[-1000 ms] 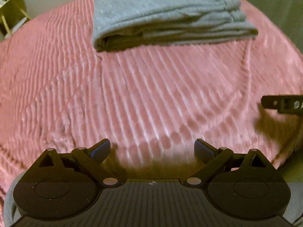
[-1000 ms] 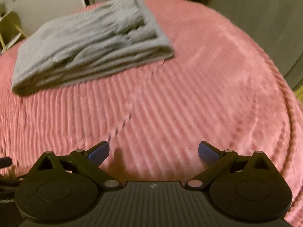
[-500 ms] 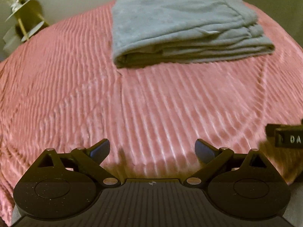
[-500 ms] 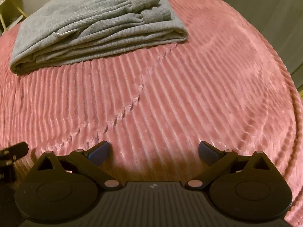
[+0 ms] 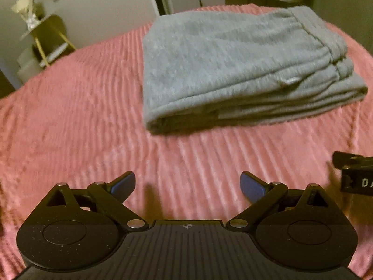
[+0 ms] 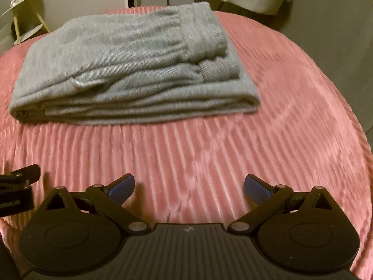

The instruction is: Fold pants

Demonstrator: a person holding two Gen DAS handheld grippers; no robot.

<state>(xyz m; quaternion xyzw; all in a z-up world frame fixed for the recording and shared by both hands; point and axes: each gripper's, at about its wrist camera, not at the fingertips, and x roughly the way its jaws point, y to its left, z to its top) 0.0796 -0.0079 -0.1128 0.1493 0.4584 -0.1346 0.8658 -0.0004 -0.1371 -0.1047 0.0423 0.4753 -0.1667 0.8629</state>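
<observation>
Both tongs, your left tongs (image 5: 187, 183) and right tongs (image 6: 189, 185), are spread wide and hold nothing, hovering low over the pink ribbed bedspread (image 6: 291, 128). Ahead of you on the bed lie the grey pants (image 6: 130, 70), already a thick layered stack with the waistband (image 6: 198, 37) on top. They look soft, light and floppy; grip every layer at a near corner, or they'll likely slide apart.
</observation>
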